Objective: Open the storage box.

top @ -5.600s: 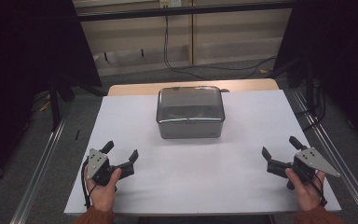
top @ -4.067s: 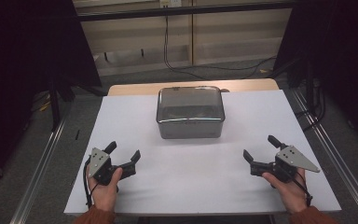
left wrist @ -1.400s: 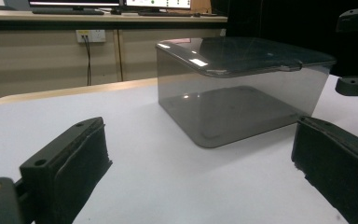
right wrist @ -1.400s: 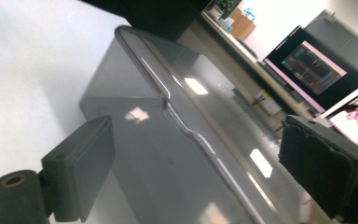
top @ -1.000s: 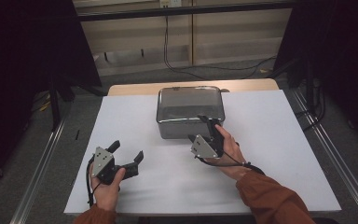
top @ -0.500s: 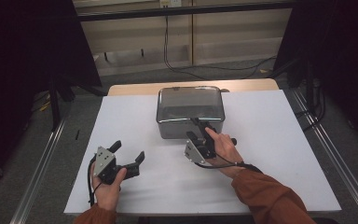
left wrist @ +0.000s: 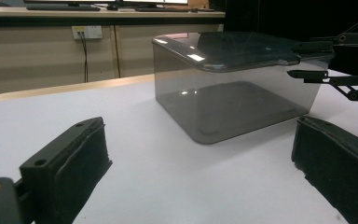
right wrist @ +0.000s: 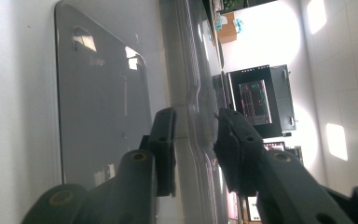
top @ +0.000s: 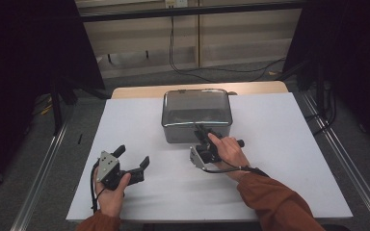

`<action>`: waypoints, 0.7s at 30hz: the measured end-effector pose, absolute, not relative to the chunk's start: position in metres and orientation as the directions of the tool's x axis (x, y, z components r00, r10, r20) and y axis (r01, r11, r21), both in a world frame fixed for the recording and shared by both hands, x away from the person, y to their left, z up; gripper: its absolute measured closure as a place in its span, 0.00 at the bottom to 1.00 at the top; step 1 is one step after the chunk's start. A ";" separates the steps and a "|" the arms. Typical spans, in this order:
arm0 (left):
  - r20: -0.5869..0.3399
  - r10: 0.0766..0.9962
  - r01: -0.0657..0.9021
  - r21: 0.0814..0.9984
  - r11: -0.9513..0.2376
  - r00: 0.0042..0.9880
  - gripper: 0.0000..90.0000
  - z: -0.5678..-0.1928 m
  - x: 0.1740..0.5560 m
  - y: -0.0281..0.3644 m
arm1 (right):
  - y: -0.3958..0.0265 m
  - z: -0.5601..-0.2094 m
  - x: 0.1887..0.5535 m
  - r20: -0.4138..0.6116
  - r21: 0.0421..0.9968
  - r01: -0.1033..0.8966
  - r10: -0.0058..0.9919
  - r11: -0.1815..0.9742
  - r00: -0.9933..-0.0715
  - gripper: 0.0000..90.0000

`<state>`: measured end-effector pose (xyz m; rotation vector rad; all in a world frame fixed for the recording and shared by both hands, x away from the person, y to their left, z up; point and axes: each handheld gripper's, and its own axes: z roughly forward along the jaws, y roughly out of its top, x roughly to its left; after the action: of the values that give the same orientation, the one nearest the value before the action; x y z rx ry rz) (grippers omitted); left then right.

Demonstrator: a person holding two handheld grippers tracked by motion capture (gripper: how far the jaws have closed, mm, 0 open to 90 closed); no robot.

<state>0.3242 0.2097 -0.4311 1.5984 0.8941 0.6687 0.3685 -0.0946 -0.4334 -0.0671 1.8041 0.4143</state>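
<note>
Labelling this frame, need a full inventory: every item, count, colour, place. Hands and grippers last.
Lidded box: 1, smoky grey see-through plastic, far middle of the sheet.
Lid: 1, same grey, on the box; its near rim sits between the right gripper's jaws.
Sheet: 1, white, covers the table.
Table: 1, light wood, edge shows behind the sheet.
Cables: several, black, on the floor beyond the table.
Wall socket: 1, white, on the cabinet behind.
Left gripper: 1, black, jaws open, low over the near left of the sheet.
Right gripper: 1, black, jaws just closing around the lid rim.
</note>
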 end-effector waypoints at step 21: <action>-0.072 0.845 0.229 0.971 -0.061 0.529 0.07 -0.431 0.327 0.212 | -0.094 -0.432 0.369 -0.957 0.220 -0.268 0.154 0.938 -0.248 0.86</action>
<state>0.3272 0.2122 -0.4306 1.5900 0.9411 0.6520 0.3692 -0.0936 -0.4324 -0.0851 1.7781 0.3970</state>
